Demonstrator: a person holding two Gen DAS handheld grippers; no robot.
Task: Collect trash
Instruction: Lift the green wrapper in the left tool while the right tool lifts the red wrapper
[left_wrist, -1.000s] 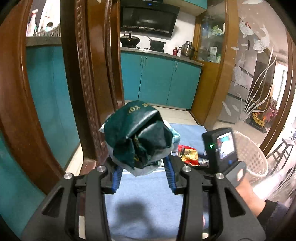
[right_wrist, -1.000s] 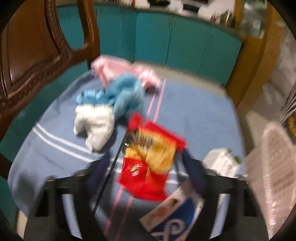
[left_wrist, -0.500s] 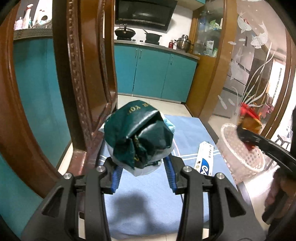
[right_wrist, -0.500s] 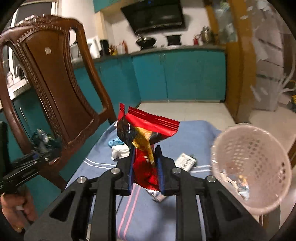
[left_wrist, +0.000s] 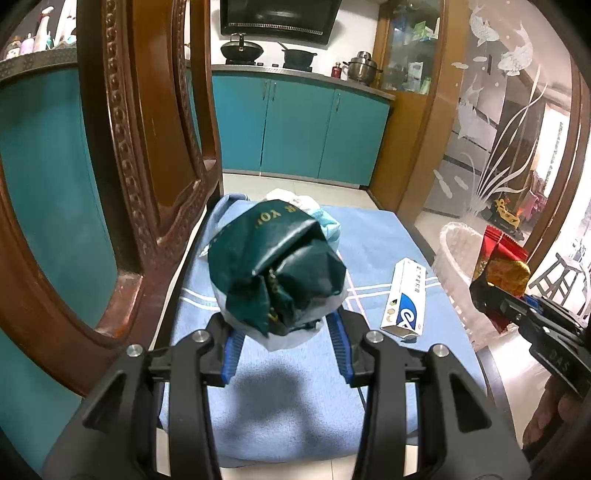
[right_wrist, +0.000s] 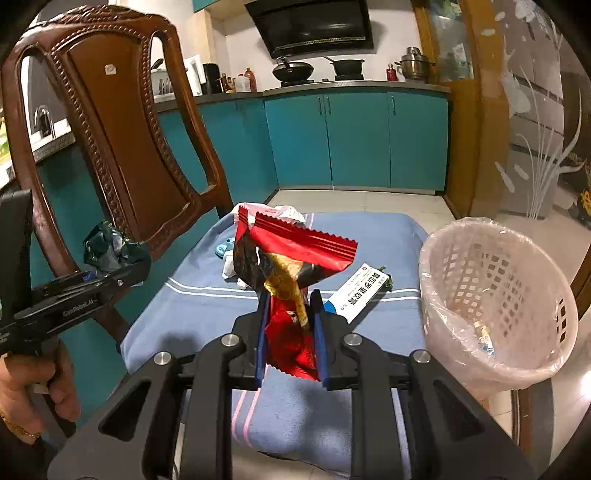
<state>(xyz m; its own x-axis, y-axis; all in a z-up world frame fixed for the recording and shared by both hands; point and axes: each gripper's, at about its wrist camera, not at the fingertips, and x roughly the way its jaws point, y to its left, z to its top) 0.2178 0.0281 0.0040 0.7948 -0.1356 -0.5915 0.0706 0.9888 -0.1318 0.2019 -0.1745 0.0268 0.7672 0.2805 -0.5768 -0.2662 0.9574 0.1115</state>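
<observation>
Since the earlier frames the right gripper (right_wrist: 289, 332) has lifted the red snack wrapper (right_wrist: 295, 266) off the blue cloth (right_wrist: 369, 236) and carried it up beside the basket (right_wrist: 495, 295); the left gripper (left_wrist: 282, 339) has sunk only a little, with its load unchanged.

The right jaws are narrow and clamped on the lower part of the red snack wrapper, whose serrated top edge fans out above the blue pads. To the right of these jaws, close by, stands the pale latticed basket lined with a clear bag, a few scraps lying in its bottom. Just ahead of the jaws and slightly right, a white and blue box (right_wrist: 360, 293) lies flat on the blue cloth. Farther ahead, crumpled white and light blue trash (right_wrist: 231, 266) and a pink and white piece (right_wrist: 284, 212) lie on the cloth.

The left jaws stand at a middling width, pressed on a crumpled dark green bag (left_wrist: 277, 269) with gold lettering, a pale layer showing under it. In the left wrist view the box (left_wrist: 404, 299) lies on the cloth to the right of these jaws, and beyond it the basket (left_wrist: 458, 258) and the right gripper (left_wrist: 495, 291) with the wrapper (left_wrist: 498, 254).

A carved wooden chair (right_wrist: 122, 122) stands to the left of both jaws.
</observation>
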